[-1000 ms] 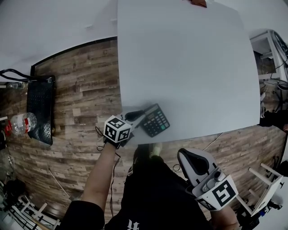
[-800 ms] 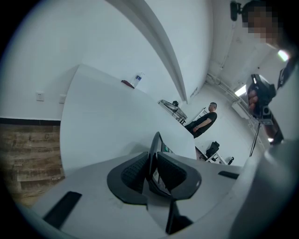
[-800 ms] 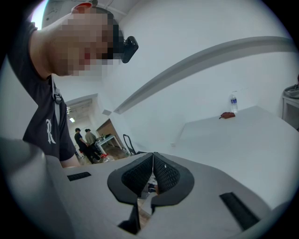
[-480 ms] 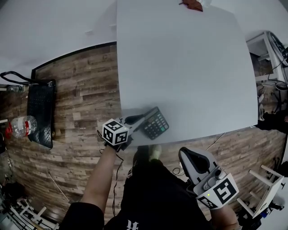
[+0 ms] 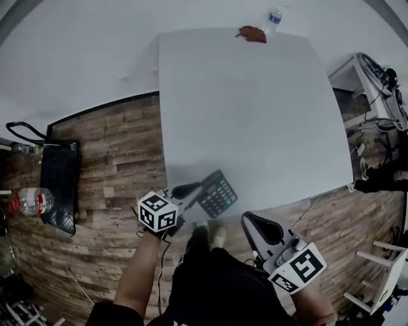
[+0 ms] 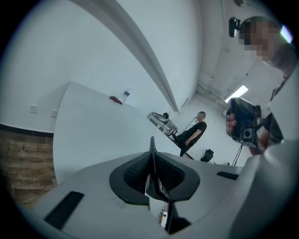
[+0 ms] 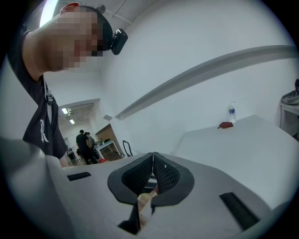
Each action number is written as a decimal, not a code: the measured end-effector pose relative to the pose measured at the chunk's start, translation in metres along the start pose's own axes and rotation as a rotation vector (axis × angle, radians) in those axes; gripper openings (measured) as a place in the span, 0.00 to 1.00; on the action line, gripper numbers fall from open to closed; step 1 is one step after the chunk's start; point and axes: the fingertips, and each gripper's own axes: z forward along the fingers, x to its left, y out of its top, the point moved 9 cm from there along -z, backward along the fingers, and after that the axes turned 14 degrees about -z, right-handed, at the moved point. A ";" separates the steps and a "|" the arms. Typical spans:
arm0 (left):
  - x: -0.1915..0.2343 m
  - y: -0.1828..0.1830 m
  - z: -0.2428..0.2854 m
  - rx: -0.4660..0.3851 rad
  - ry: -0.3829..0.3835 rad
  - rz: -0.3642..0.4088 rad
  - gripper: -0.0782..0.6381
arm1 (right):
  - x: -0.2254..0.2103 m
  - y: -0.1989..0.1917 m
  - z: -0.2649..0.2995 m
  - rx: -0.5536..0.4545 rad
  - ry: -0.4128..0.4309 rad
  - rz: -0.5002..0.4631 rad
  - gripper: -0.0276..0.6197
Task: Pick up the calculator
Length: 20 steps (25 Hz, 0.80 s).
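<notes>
A dark calculator (image 5: 217,193) with rows of keys hangs tilted above the near edge of the white table (image 5: 255,108). My left gripper (image 5: 194,190) is shut on its left end. In the left gripper view the calculator (image 6: 155,186) shows edge-on as a thin dark slab pinched between the ribbed pads of the left gripper (image 6: 152,154). My right gripper (image 5: 258,224) is held low at the right, off the table and away from the calculator. Its pads meet with nothing between them in the right gripper view (image 7: 153,158).
A water bottle (image 5: 273,16) and a reddish-brown object (image 5: 253,34) sit at the table's far edge. On the wooden floor at the left lie a black bag (image 5: 58,175) and a plastic bottle (image 5: 29,198). A metal rack (image 5: 376,79) stands at the right.
The left gripper has closed on the calculator's left end and lifted it off the table. The right gripper has stayed about where it was.
</notes>
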 end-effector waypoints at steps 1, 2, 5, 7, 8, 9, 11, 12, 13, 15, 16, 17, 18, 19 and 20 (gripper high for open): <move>-0.010 0.005 -0.004 -0.008 0.000 0.008 0.16 | 0.000 0.002 -0.001 -0.009 -0.002 -0.007 0.06; -0.020 0.009 -0.008 -0.017 0.001 0.017 0.16 | -0.001 0.004 -0.002 -0.018 -0.004 -0.015 0.06; -0.051 0.021 -0.019 -0.043 0.005 0.043 0.16 | -0.003 0.010 -0.010 -0.049 -0.010 -0.034 0.06; -0.072 0.028 -0.026 -0.061 0.004 0.051 0.16 | -0.005 0.014 -0.017 -0.065 -0.012 -0.042 0.06; -0.083 0.031 -0.029 -0.071 0.004 0.055 0.16 | -0.005 0.016 -0.020 -0.073 -0.013 -0.047 0.06; -0.093 0.035 -0.032 -0.080 0.005 0.063 0.16 | -0.006 0.019 -0.024 -0.080 -0.015 -0.050 0.06; -0.113 0.043 -0.038 -0.100 0.008 0.087 0.16 | -0.009 0.024 -0.030 -0.098 -0.021 -0.057 0.06; -0.123 0.048 -0.041 -0.109 0.008 0.100 0.16 | -0.011 0.027 -0.033 -0.107 -0.024 -0.060 0.06; -0.132 0.051 -0.044 -0.118 0.007 0.111 0.16 | -0.013 0.029 -0.036 -0.116 -0.028 -0.064 0.06; -0.150 0.056 -0.049 -0.134 0.008 0.129 0.16 | -0.015 0.034 -0.042 -0.133 -0.034 -0.073 0.06; -0.159 0.058 -0.051 -0.141 0.009 0.139 0.16 | -0.016 0.036 -0.045 -0.142 -0.037 -0.078 0.06; -0.168 0.059 -0.053 -0.146 0.010 0.149 0.16 | -0.016 0.037 -0.047 -0.151 -0.039 -0.083 0.06; -0.177 0.060 -0.055 -0.151 0.010 0.160 0.16 | -0.017 0.039 -0.050 -0.161 -0.041 -0.088 0.06; -0.186 0.061 -0.057 -0.155 0.008 0.171 0.16 | -0.018 0.041 -0.052 -0.172 -0.042 -0.091 0.06; -0.195 0.061 -0.060 -0.160 0.005 0.182 0.16 | -0.018 0.042 -0.054 -0.183 -0.043 -0.095 0.06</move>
